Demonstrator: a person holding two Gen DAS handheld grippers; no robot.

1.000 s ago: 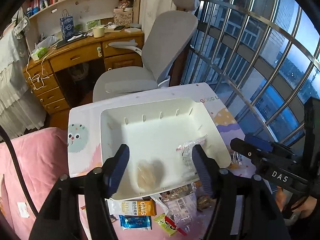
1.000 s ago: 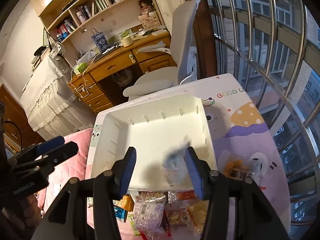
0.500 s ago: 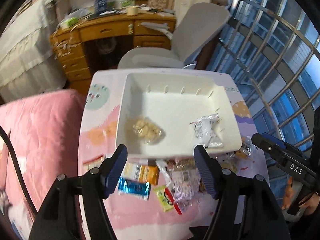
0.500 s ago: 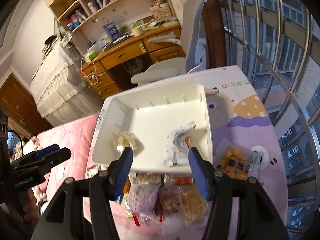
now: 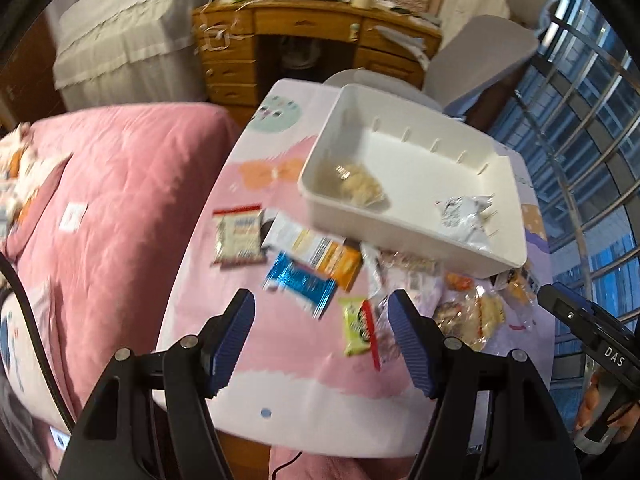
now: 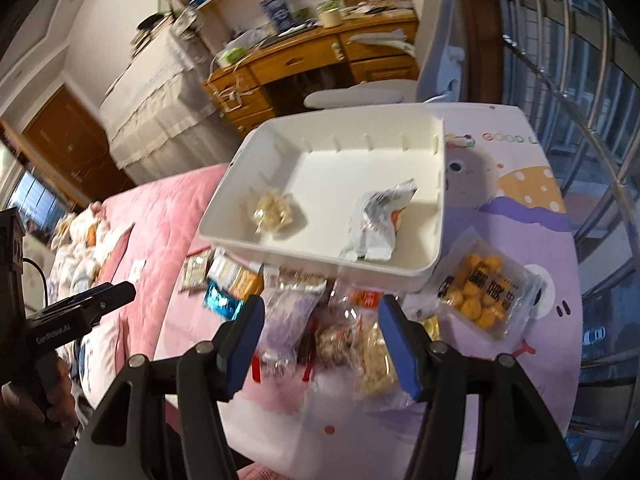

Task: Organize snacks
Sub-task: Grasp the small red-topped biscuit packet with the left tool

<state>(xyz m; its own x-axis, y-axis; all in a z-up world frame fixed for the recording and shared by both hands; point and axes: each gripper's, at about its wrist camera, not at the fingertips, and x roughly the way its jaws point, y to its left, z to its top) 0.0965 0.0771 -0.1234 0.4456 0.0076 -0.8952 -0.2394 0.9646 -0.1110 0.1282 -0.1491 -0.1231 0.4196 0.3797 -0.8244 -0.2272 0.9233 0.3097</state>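
Note:
A white bin (image 5: 472, 152) (image 6: 438, 200) sits on the printed table. It holds a clear bag of pale snacks (image 5: 360, 188) (image 6: 272, 210) and a silver packet (image 5: 464, 218) (image 6: 376, 220). Several loose packets lie in front of it: a blue wrapper (image 5: 300, 282), an orange one (image 5: 328, 254), a green one (image 5: 356, 326), a red-edged packet (image 5: 238, 234), and a bag of yellow balls (image 6: 480, 290). My left gripper (image 5: 322, 330) is open and empty above the blue and green wrappers. My right gripper (image 6: 320, 332) is open and empty above the packet pile (image 6: 344, 344).
A pink bed (image 5: 104, 200) borders the table on the left. A grey office chair (image 5: 476, 60) and a wooden desk (image 6: 304, 56) stand beyond the bin. Window bars (image 6: 580, 92) run along the right side.
Both grippers have pulled back and up from over the bin to above the loose packets. The clear bag and the silver packet now lie free in the bin.

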